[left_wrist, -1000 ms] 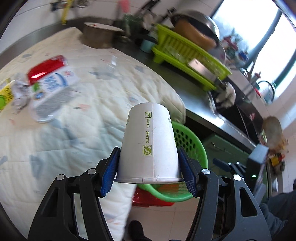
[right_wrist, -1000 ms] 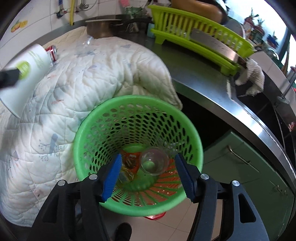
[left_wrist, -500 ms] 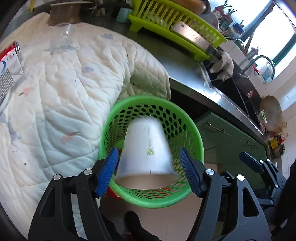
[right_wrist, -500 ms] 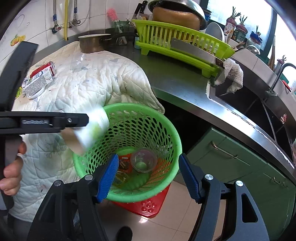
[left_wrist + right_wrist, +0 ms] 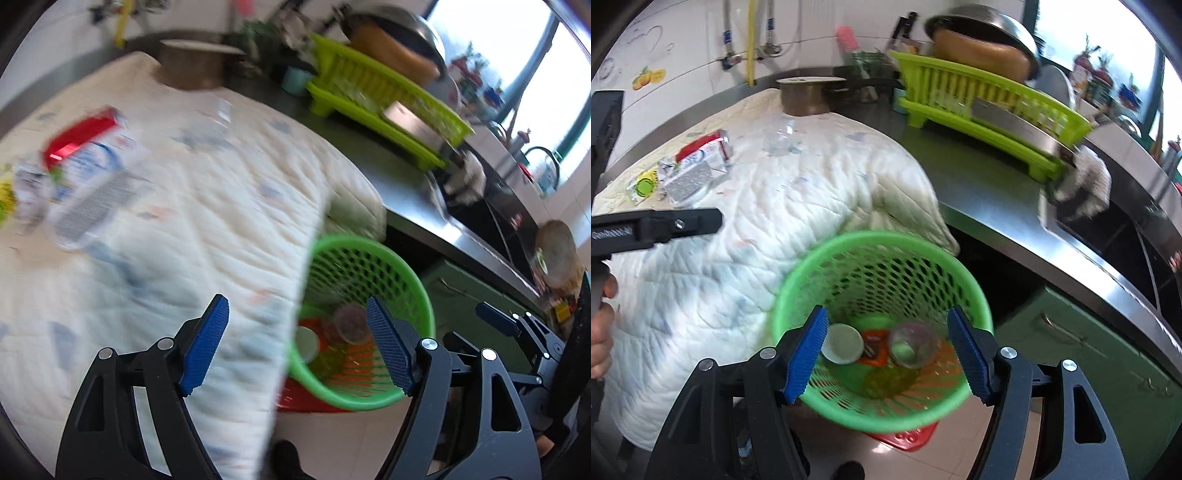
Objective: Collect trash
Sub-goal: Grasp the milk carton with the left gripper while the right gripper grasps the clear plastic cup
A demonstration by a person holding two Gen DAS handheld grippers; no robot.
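A green mesh basket stands on the floor by the counter; it also shows in the left wrist view. Inside lie a white paper cup and a clear plastic cup. My left gripper is open and empty over the quilt edge. My right gripper is open and empty above the basket. On the white quilt lie a red and white carton, a silver packet, a yellow-green wrapper and a clear cup.
A lime dish rack stands on the steel counter, with a metal pot at the back. A sink is at the right. A red mat lies under the basket. Green cabinets are below the counter.
My left gripper has opened and let go of the white paper cup, which now lies in the basket. The left gripper has swung back towards the quilt.
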